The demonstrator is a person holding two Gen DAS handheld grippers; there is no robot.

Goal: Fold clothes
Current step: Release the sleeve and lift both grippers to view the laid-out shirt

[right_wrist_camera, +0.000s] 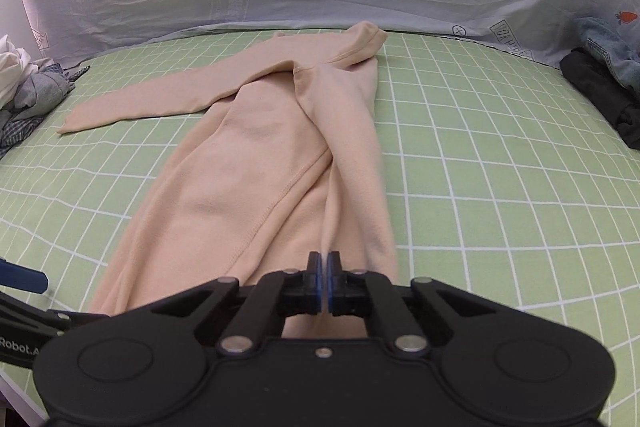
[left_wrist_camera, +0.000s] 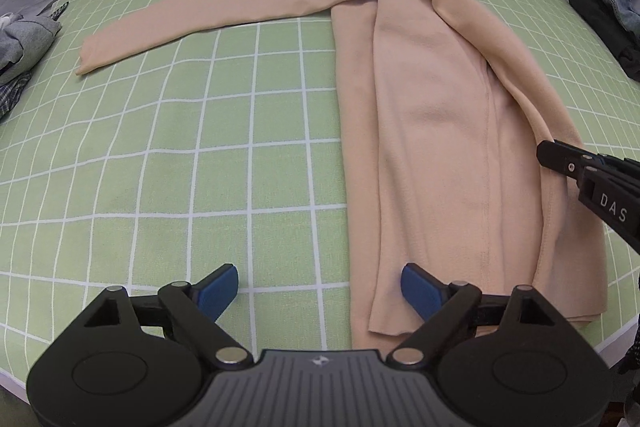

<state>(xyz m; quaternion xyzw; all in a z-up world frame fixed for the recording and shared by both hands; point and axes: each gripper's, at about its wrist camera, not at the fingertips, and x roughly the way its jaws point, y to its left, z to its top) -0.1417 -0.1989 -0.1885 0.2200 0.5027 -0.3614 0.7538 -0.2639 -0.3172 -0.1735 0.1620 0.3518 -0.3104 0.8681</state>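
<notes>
The peach sweater lies lengthwise down the middle of the right wrist frame, its folded-over sleeve end at the right gripper, whose blue pads are pressed together; whether fabric is pinched I cannot tell. The left gripper stands spread wide at the bottom of its frame, straddling the hem's left edge. The green checked sheet lies beneath; piled clothes sit at the left edge, dark garments at the right.
</notes>
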